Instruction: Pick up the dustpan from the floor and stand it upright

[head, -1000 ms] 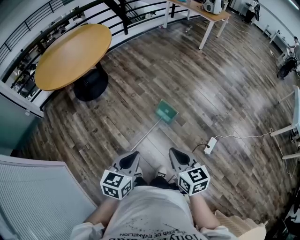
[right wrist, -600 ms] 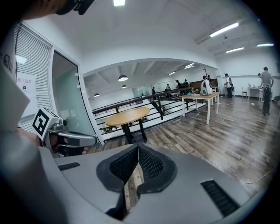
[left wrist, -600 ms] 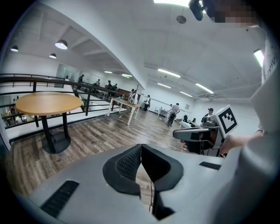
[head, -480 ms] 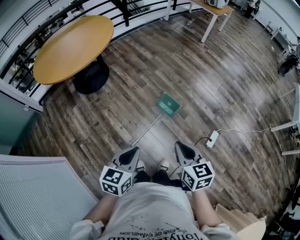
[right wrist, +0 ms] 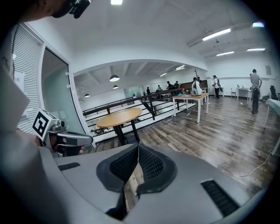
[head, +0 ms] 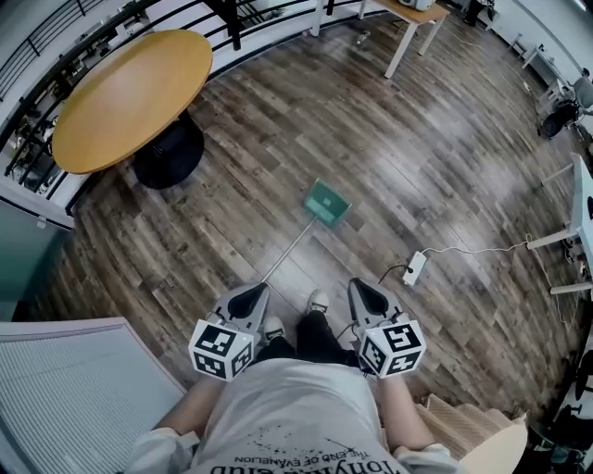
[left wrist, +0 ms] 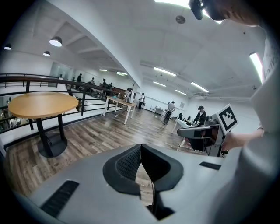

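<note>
The long-handled dustpan lies flat on the wood-plank floor at the centre of the head view. Its green pan sits above and between the two tools, well clear of both. Its thin handle runs diagonally from the pan down to the lower left, so the long axis points almost straight at the left tool. The free end of the handle stops just above that tool's tip without touching it. The right tool sits further off, to the right of the handle, so the left hand looks the nearer one for a first grasp at the handle. Both tools are fully closed with nothing between the pads, as the left gripper view and the right gripper view each show, so the chosen one would need to open before it can take the handle. A white power strip with its cable lies on the floor to the right of the dustpan. A round table stands at upper left beside a black railing, and the floor around the pan is otherwise bare.
</note>
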Available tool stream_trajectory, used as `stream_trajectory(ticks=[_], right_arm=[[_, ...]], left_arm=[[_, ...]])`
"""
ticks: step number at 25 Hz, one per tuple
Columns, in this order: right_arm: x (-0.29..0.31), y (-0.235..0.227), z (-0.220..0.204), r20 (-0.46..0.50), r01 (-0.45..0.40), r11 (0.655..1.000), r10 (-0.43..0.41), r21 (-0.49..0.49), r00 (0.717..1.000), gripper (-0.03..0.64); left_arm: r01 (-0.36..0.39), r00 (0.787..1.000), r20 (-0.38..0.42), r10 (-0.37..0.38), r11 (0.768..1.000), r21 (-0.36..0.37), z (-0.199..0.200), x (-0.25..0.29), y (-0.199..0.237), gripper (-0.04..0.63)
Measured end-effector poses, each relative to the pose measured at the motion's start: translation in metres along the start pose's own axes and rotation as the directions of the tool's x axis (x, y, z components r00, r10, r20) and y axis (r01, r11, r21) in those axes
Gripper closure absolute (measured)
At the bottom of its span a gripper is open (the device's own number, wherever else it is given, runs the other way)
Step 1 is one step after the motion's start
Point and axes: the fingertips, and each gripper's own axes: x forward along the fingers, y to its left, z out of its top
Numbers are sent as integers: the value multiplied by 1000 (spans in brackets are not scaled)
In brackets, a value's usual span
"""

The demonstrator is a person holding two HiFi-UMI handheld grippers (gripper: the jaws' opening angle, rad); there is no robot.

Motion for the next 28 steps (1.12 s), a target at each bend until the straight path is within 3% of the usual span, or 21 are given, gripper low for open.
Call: stream_trajectory(ticks=[9,17,22,28], right_arm=[[38,-40,32,-1,-59,998,59,-21,998,591],[75,-103,61,3,-131,991,131,-39,991,591],[93,-137,63,-30,-161,985,160,-59,987,591],[109,-145,63,-46,-185,980,182,-73,982,591]], left_arm=[[-28,1000,8,29,1000,-10,29,48,2,571],[-70,990,115,75,996,-48,76,100,2,571],[-150,982,115,148,989,9,85,122,3,571],[-183,977,103,187,982,-47,80,132,20,571]])
